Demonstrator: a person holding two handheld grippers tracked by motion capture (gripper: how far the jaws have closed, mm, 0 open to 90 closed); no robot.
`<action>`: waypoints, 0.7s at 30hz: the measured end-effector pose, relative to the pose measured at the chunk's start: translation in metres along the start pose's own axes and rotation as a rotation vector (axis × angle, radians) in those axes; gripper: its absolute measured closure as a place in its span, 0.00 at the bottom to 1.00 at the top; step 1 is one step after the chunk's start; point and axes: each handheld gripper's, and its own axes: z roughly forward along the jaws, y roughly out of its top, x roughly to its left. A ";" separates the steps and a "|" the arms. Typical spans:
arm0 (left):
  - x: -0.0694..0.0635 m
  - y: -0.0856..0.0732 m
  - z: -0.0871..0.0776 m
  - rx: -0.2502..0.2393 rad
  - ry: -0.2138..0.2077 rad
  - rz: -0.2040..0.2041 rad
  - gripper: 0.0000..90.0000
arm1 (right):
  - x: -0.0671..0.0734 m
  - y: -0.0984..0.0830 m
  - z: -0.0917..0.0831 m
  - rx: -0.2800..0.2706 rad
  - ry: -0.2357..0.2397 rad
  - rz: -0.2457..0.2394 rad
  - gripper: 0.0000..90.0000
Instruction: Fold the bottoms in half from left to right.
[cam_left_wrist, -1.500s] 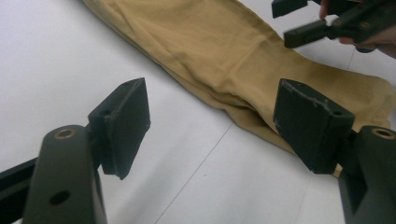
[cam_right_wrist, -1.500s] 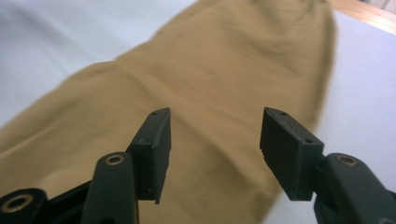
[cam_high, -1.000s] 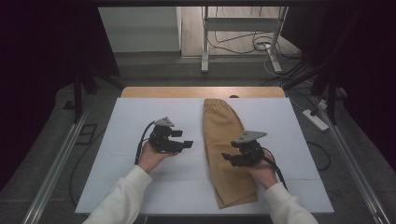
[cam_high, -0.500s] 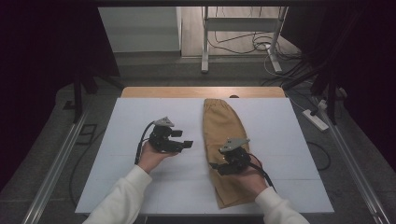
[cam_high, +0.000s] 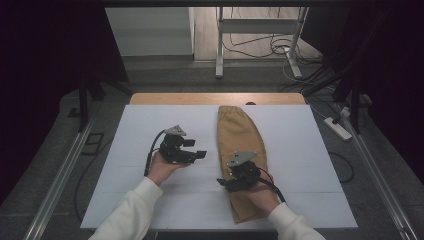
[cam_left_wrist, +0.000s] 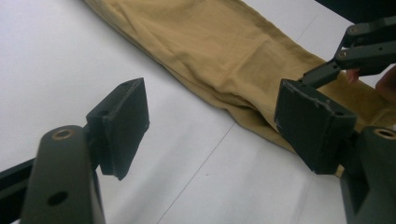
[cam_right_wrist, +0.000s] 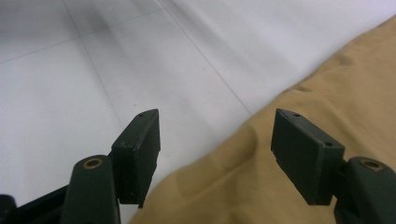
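A tan folded garment (cam_high: 240, 130) lies lengthwise on the white table, right of the middle. My left gripper (cam_high: 200, 154) hovers just left of it, open, pointing toward its left edge; the left gripper view has the cloth (cam_left_wrist: 224, 42) beyond the open left gripper (cam_left_wrist: 210, 107) and the other gripper (cam_left_wrist: 369, 46) at upper right. My right gripper (cam_high: 223, 184) sits low at the garment's near left edge. Its jaws have just been opening and stand open. In the right gripper view, the right gripper (cam_right_wrist: 215, 135) straddles the cloth edge (cam_right_wrist: 327, 84) without pressing on it.
The white table top (cam_high: 300, 130) has a wooden strip (cam_high: 215, 98) along its far edge. A metal stand (cam_high: 220, 45) and loose cables are on the floor behind. A power strip (cam_high: 339, 129) lies off the table's right side. Rails run along both sides.
My right gripper has moved left and toward the near end, from over the garment to its left edge. The left gripper has kept still.
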 end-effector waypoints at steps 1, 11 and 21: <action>0.000 0.000 0.000 0.000 -0.001 0.000 0.29 | 0.001 0.000 0.001 0.000 0.004 0.000 0.37; 0.000 0.000 -0.001 -0.005 0.000 -0.003 0.29 | 0.003 0.008 -0.010 -0.011 0.002 0.026 0.36; 0.000 0.000 -0.001 -0.003 0.001 0.000 0.29 | 0.006 0.004 0.001 0.028 -0.007 0.030 0.36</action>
